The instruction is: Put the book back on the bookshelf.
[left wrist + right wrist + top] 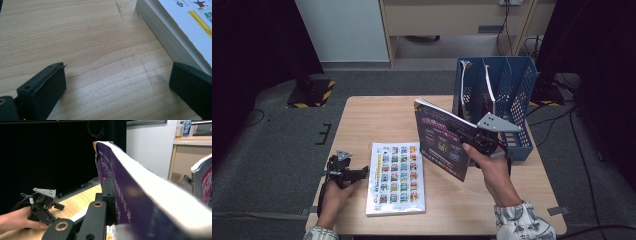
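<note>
purple book [443,145] is what we have lifted off the counter [362,117], held upright and tilted in front of the blue file rack [512,95], with its spine side low and its pages fanned toward the top. we judge that it is held on edge like this so that it can slide down into one of the rack's slots, where at least one other book [488,90] stands already. the rack sits at the far right corner of the counter, open side up, which suits books dropped in from above.

a second book, the white book [396,178] with rows of small pictures on its cover, lies flat near our left side, probably waiting its turn.

our right gripper [477,137] is pressed together on the purple book, pinching the cover and pages near the lower edge; in the right gripper view one black jaw lies flat against the purple cover. our left gripper [357,174] rests low on the counter just beside the white book, its jaws spread wide with bare wood between them, holding nothing.
</note>
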